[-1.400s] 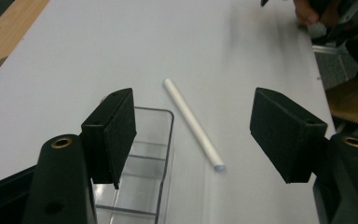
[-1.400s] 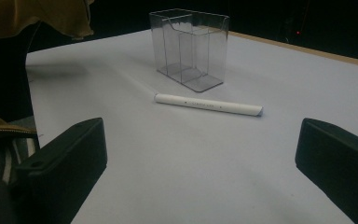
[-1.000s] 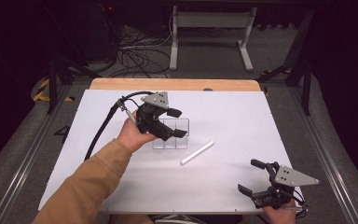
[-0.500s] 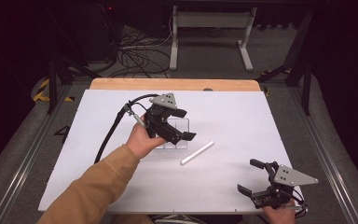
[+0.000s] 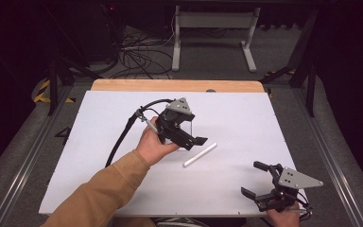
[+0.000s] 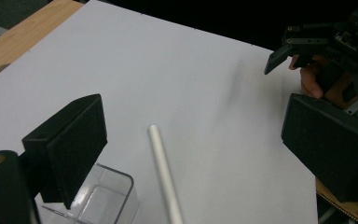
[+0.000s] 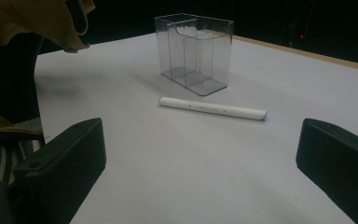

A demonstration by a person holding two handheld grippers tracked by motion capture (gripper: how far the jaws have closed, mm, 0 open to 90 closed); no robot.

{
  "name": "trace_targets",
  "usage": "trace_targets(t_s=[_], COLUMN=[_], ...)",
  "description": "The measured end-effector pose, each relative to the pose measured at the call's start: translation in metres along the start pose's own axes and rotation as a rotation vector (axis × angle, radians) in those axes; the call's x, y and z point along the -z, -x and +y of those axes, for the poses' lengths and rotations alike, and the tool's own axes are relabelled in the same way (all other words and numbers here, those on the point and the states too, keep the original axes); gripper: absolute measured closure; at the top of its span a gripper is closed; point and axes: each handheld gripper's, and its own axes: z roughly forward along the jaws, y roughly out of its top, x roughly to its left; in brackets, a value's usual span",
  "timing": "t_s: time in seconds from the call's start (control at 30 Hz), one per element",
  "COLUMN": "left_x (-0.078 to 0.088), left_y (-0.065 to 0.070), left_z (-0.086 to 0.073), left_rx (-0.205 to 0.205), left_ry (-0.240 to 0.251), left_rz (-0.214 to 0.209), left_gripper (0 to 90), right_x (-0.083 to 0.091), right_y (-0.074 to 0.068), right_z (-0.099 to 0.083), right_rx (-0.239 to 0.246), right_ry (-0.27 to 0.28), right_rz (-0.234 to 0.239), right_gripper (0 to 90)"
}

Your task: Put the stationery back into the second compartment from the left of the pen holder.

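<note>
A clear plastic organiser (image 7: 195,53) with inner dividers stands upright on the white table top (image 5: 90,142). In the high view my left gripper (image 5: 191,135) hovers over it and hides most of it. A corner of the organiser (image 6: 98,198) shows below my left jaw in the left gripper view. My left gripper (image 6: 196,144) is open; its jaws have just been opening and nothing is pressed between them. A white pen (image 5: 200,154) lies flat just right of the organiser. My right gripper (image 5: 254,178) rests open near the table's front right edge, facing the pen (image 7: 212,108).
A mustard sleeve (image 5: 99,189) reaches in from the bottom left. A black cable (image 5: 123,137) trails from the left gripper across the table. A wooden strip (image 5: 170,85) runs along the far edge, with a dark floor, cables and a metal stand beyond.
My left gripper has moved to the right, from the organiser's left side to above it, and its jaws have spread wider. My right gripper, the pen and the organiser have stayed put.
</note>
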Motion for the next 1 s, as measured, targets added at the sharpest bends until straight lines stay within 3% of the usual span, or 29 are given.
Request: trace_targets(t_s=[0.2,0.4,0.63,1.0], left_x=[-0.011,-0.026,-0.052,-0.091], left_y=[0.005,0.008,0.013,0.009], left_z=[0.004,0.004,0.003,-0.007], left_rx=[-0.026,-0.014,-0.004,0.029], left_ry=[-0.043,-0.097,-0.173,-0.29], left_rz=[-0.005,-0.013,0.035,0.095], left_gripper=[7.7,9.5,15.6,24.3], right_x=[0.001,0.001,0.002,0.003], right_y=[0.0,0.0,-0.001,-0.001], right_z=[0.0,0.0,0.001,0.001], right_rx=[0.001,0.0,-0.004,-0.002], right_ry=[0.002,0.004,0.008,0.012], right_rz=[0.0,0.006,0.01,0.013], right_gripper=[2.0,2.0,1.9,1.9])
